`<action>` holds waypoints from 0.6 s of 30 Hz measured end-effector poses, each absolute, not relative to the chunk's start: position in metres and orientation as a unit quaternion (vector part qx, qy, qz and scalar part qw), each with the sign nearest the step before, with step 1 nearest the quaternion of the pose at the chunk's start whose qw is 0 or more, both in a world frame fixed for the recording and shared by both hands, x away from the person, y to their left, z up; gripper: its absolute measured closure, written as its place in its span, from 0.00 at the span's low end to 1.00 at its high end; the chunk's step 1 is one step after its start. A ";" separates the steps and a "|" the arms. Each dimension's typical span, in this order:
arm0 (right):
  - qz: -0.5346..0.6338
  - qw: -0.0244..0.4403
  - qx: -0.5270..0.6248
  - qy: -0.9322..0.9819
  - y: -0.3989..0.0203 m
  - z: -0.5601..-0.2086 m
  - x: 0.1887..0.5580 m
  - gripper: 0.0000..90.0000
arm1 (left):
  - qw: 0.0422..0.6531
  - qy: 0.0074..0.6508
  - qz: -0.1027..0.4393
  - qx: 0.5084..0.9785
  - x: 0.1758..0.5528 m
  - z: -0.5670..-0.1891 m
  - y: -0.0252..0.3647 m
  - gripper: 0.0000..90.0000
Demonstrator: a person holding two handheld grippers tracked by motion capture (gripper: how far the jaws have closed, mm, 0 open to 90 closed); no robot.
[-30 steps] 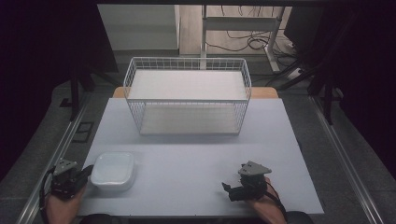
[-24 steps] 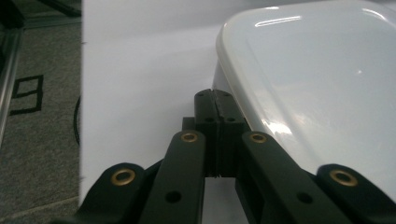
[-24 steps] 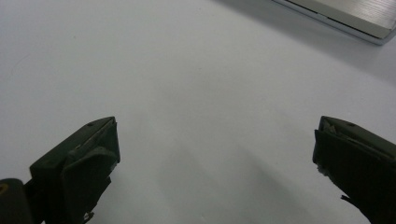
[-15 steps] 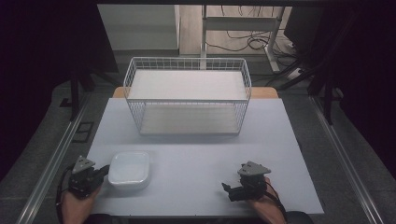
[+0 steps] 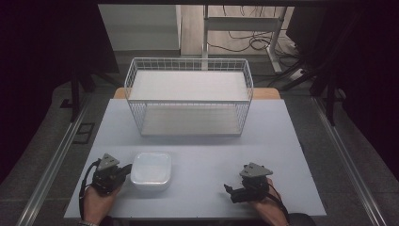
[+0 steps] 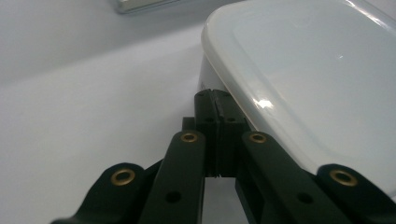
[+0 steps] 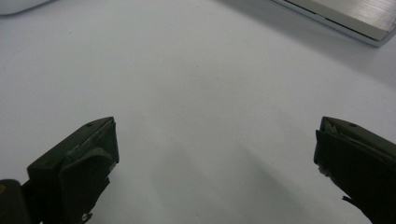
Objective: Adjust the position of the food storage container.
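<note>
The left gripper (image 5: pixel 123 170) is sitting at about 7 o'clock on the white table (image 5: pixel 291 141), and the white lidded container (image 5: pixel 151 170) is lying immediately at its 3 o'clock side, touching or nearly touching the jaw tips. In the left gripper view the two black jaws are pressed together with no gap between the pads, the tips meeting right at the container's near wall just under the lid rim; whether a thin edge of that rim is being pinched is hard to tell from this angle, so I am reading the jaws as closed and abutting the side. The right gripper (image 5: pixel 229 190) is resting at about 5 o'clock, well apart from the container, jaws spread wide over bare table. The left hand (image 5: pixel 96 205) is clearly the nearer one. The container is a shallow rounded-corner square, with no marked long axis; the lid is glossy translucent plastic catching a highlight, smooth, probably slippery under rubber pads. A white wire basket (image 5: pixel 188 96) is standing at 12 o'clock, long axis running left to right, open mesh walls with a flat pale floor. Judgement: any coming move turns on the container lying directly off the left jaw tips, toward table centre.
</note>
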State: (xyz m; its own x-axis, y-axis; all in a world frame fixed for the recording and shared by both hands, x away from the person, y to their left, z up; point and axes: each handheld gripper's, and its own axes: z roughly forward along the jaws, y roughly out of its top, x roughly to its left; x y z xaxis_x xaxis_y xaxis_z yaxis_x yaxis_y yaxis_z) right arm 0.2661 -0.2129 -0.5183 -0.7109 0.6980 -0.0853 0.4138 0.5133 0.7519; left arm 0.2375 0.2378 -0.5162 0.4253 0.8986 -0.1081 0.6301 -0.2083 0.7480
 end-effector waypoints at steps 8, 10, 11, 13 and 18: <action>0.369 0.196 0.328 0.847 -0.215 -0.518 0.267 0.00 | 0.375 0.475 0.168 0.778 0.243 -0.515 0.206 1.00; 0.368 0.197 0.327 0.848 -0.216 -0.518 0.267 0.00 | 0.377 0.468 0.166 0.782 0.243 -0.514 0.199 1.00; 0.368 0.197 0.327 0.848 -0.216 -0.518 0.268 0.00 | 0.377 0.465 0.165 0.784 0.243 -0.514 0.196 1.00; 0.368 0.197 0.328 0.847 -0.216 -0.518 0.268 0.00 | 0.378 0.457 0.162 0.788 0.243 -0.513 0.189 1.00; 0.368 0.198 0.327 0.848 -0.216 -0.518 0.268 0.00 | 0.376 0.439 0.154 0.802 0.242 -0.513 0.175 1.00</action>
State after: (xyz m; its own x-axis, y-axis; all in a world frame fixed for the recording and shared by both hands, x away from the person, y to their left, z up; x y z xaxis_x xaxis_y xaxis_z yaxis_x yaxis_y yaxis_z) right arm 0.2678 -0.2161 -0.5176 -0.7079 0.6999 -0.0946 0.4086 0.5152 0.7534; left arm 0.2422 0.1745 -0.5133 0.5680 0.8188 -0.0831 0.5876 -0.3328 0.7375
